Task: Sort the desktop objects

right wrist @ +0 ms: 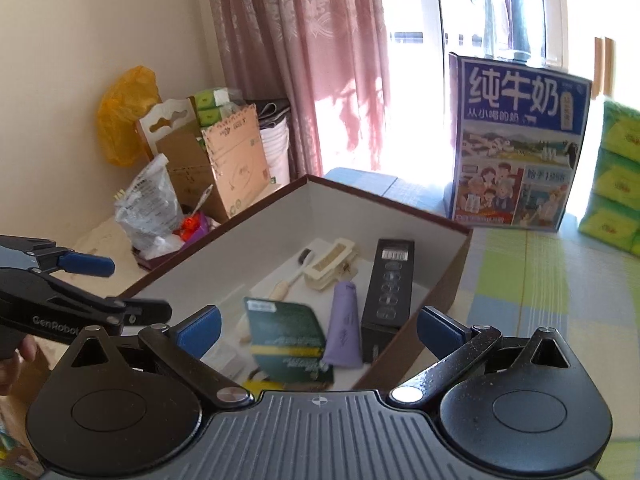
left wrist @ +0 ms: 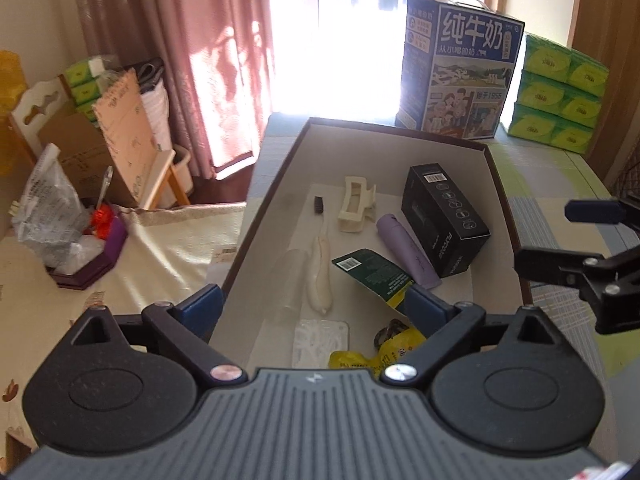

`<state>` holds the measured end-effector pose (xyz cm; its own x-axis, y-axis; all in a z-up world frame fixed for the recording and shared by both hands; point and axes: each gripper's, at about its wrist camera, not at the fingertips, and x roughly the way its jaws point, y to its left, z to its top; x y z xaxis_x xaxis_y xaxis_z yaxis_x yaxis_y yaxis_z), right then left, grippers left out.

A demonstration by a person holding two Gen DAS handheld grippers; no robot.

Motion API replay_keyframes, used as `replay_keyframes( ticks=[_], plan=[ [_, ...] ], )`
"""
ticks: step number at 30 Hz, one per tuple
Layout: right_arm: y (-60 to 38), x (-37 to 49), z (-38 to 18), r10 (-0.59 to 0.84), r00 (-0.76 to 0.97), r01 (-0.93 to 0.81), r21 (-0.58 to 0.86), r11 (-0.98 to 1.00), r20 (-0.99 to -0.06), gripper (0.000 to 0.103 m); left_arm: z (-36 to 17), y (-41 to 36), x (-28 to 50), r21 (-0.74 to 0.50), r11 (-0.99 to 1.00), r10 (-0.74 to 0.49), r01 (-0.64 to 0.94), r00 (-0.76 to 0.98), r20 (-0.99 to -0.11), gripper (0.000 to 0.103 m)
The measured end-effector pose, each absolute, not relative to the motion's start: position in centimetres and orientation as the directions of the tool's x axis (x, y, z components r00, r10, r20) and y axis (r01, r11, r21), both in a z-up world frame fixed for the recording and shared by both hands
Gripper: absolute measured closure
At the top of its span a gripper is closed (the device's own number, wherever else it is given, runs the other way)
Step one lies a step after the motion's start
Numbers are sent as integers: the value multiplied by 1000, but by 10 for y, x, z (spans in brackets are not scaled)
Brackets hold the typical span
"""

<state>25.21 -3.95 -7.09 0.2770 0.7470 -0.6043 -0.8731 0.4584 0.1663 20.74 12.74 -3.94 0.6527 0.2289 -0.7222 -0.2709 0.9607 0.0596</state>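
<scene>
1. both grippers hang over the near end of the box, jaws spread wide and grasping nothing: the left gripper sits above the box's near left wall, the right gripper above its near right corner.
2. the sorted things lie on the box floor. the landmark is the black carton, lying flat against the right wall.
3. black carton: stiff card with square edges, probably light to middling. i would pinch it across its narrow width near the middle; its glossy faces may slide.
4. purple tube, touching the carton's left side: soft and round, so it will squash and roll. best taken near the firmer capped end, though which end that is i cannot tell.
5. green packet, just left of the tube and nearer the grippers: thin, flexible and very light. take it by an edge; it will flop.
6. cream hair clip, left of the carton's far end: rigid plastic, sprung, easily cracked. grip across its body, not the teeth.
7. toothbrush, left of the clip: slim and hard, likely to pivot, so hold it mid-handle.
8. yellow bag, nearest the grippers: crinkly and slippery; bunch it.
</scene>
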Motion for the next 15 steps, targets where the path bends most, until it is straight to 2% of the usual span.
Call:
replay_keyframes(
  ticks=[6, 15],
  plan=[
    [-71, 238, -63, 746, 276, -879, 155, 451, -606, 2, -23, 95, 178, 108, 944, 300, -311, 680, -668, 2],
    [-126, 221, -45, 761, 274, -897, 130, 423, -589, 2, -8, 48, 144, 30, 936, 281, -350, 696, -661, 2]
  ],
)
